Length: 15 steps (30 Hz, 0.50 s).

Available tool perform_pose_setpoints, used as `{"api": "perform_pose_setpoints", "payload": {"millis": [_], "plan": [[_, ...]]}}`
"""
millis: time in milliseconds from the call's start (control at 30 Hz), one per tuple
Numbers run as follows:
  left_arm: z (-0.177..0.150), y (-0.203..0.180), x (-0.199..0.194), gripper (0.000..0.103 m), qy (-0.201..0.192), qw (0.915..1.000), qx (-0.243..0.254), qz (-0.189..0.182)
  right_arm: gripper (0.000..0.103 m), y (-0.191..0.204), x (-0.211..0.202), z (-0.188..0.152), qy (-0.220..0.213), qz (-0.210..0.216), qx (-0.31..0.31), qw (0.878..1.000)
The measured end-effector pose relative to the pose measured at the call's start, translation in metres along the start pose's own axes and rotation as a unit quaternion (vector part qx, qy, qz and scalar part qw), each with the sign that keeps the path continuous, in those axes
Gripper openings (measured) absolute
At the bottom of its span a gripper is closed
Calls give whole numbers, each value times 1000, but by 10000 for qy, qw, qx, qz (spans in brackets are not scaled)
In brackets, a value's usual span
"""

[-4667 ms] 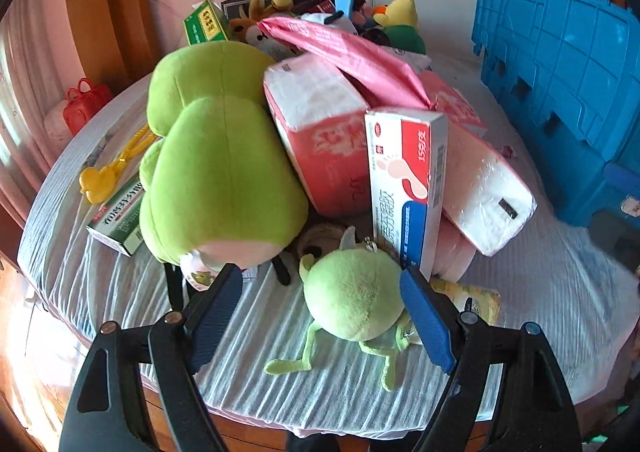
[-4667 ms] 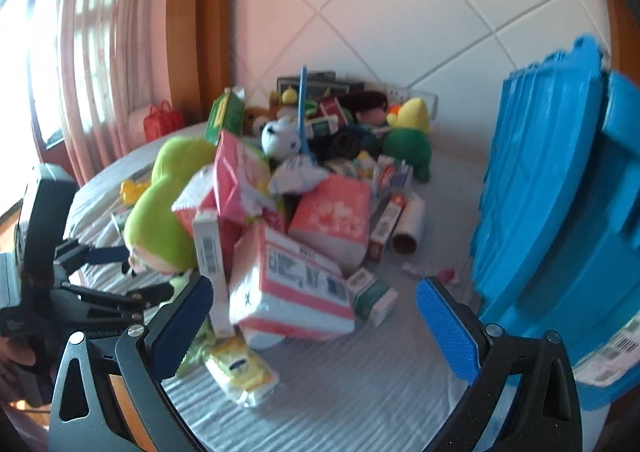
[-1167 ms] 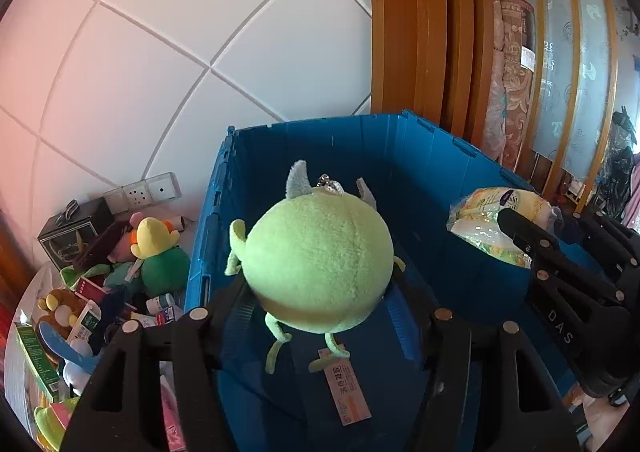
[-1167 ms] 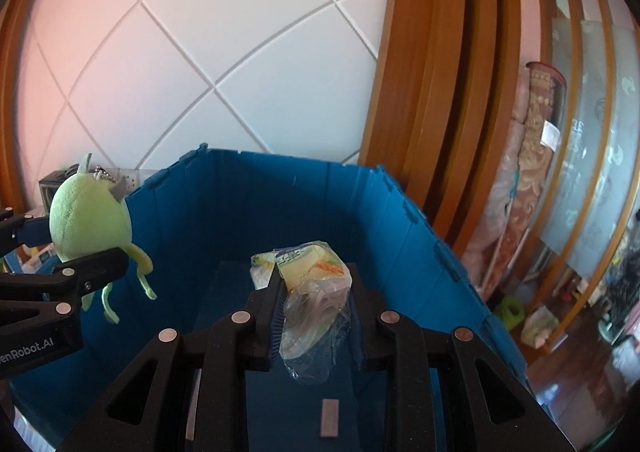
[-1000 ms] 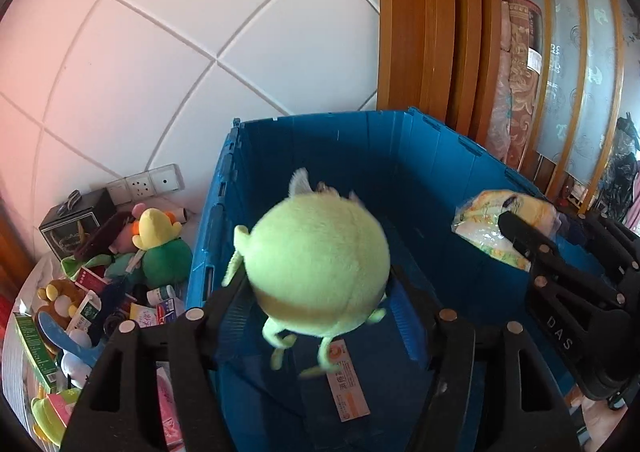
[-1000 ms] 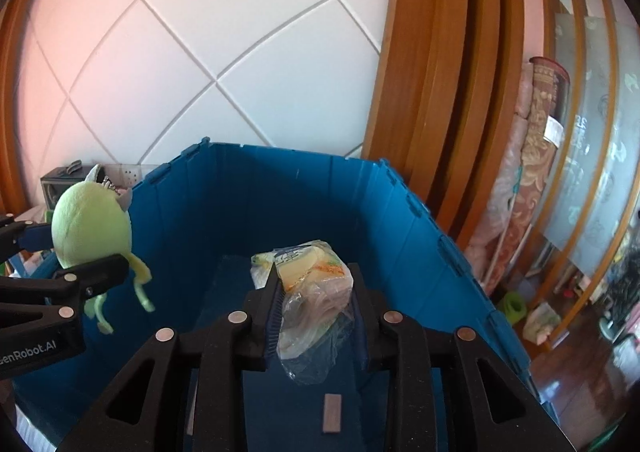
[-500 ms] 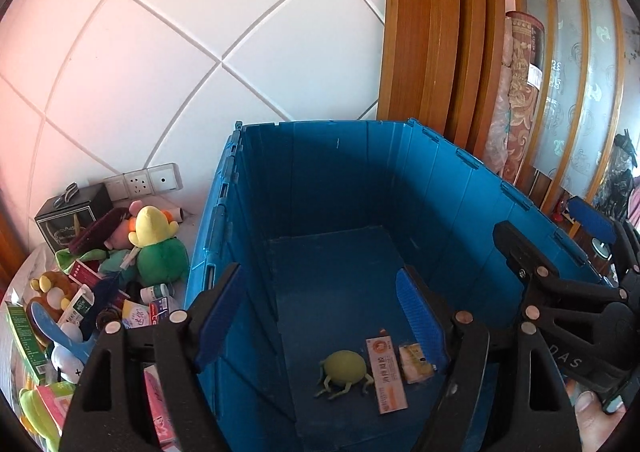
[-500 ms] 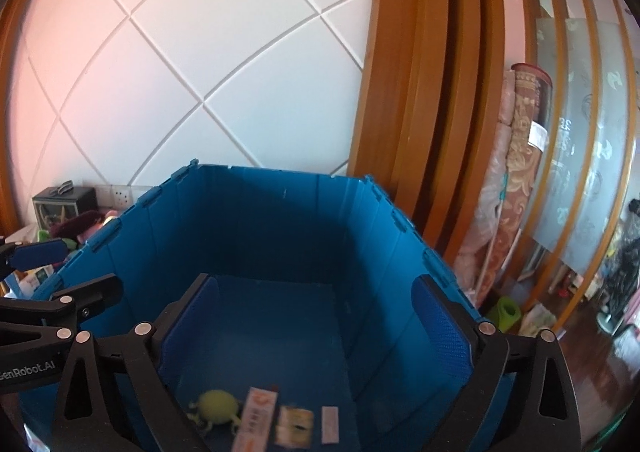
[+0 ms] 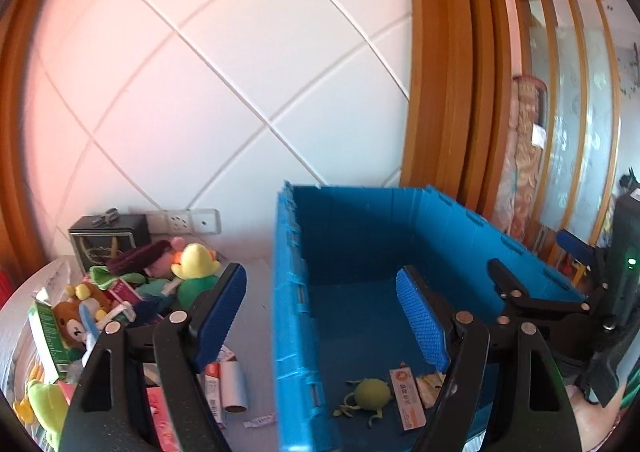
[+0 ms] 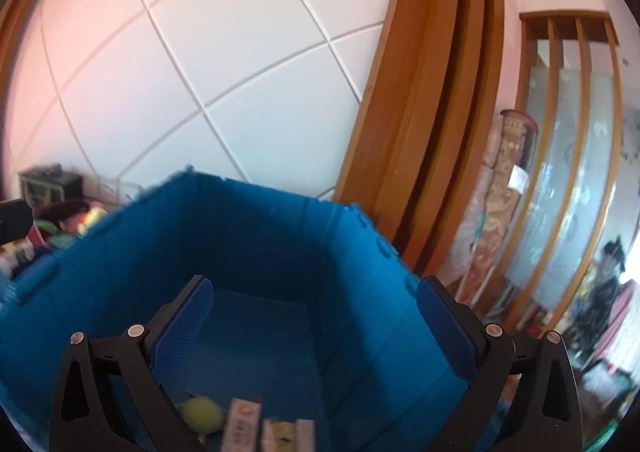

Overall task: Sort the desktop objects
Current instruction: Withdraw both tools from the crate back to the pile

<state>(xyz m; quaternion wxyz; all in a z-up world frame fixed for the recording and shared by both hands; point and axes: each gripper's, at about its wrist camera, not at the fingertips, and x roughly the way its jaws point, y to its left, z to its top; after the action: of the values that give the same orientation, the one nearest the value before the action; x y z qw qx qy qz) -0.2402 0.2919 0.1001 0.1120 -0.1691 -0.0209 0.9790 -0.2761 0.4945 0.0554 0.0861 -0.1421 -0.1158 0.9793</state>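
**Four items on the floor of the blue crate, both grippers empty above it**

The blue crate (image 9: 298,316) is a deep, rectangular plastic bin with ribbed, panelled walls and a notched rim. On its near floor lie four things in a loose row. At the left is one round green plush monster (image 9: 372,392) with thin dangling legs. Just to its right lies one flat white-and-orange box (image 9: 406,396), lengthwise. Right of that is one crinkled yellow snack packet (image 9: 428,388), partly hidden behind the left gripper's finger. In the right wrist view a fourth item shows beside the packet, a small pale flat piece (image 10: 306,434), blurred.

The left gripper (image 9: 320,316) hangs over the crate's left wall, its blue textured pads spread wide with nothing between them. The right gripper (image 10: 312,332) sits above the crate's interior, pads at their widest and also empty.

Left of the crate, on the white ribbed tablecloth (image 9: 256,280), the unsorted pile remains. It includes a yellow-headed, green-bodied plush (image 9: 196,272), a brown bear plush (image 9: 70,318), a black box (image 9: 108,240) at the far wall, a white cardboard tube (image 9: 232,388) and a green carton (image 9: 48,332). The rest is too jumbled to count.

Behind everything is a white wall tiled in diamonds.
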Motion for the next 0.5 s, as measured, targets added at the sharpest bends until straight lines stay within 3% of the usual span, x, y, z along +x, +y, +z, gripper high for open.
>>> {"api": "perform_pose_setpoints", "payload": {"millis": [100,167,267,300,400,500], "plan": [[-4,22,-21,77,-95,10000,-23,-5,103,10,-34,5,-554,4,114,9984],[-8,38,-32,77,-55,10000,-13,-3,103,20,-61,10,-1023,-236,291,9941],[-15,66,-51,77,-91,9995,-127,285,103,36,-90,12,-1447,-692,757,9842],[-17,76,-57,77,-100,9991,-135,385,103,40,-94,14,-1470,-538,845,9840],[-30,110,-77,77,-158,9953,-110,954,103,58,-101,18,-1247,522,959,9862],[-47,150,-88,77,4,9907,-171,1350,103,80,-107,18,-1165,1270,1128,9786]]}}
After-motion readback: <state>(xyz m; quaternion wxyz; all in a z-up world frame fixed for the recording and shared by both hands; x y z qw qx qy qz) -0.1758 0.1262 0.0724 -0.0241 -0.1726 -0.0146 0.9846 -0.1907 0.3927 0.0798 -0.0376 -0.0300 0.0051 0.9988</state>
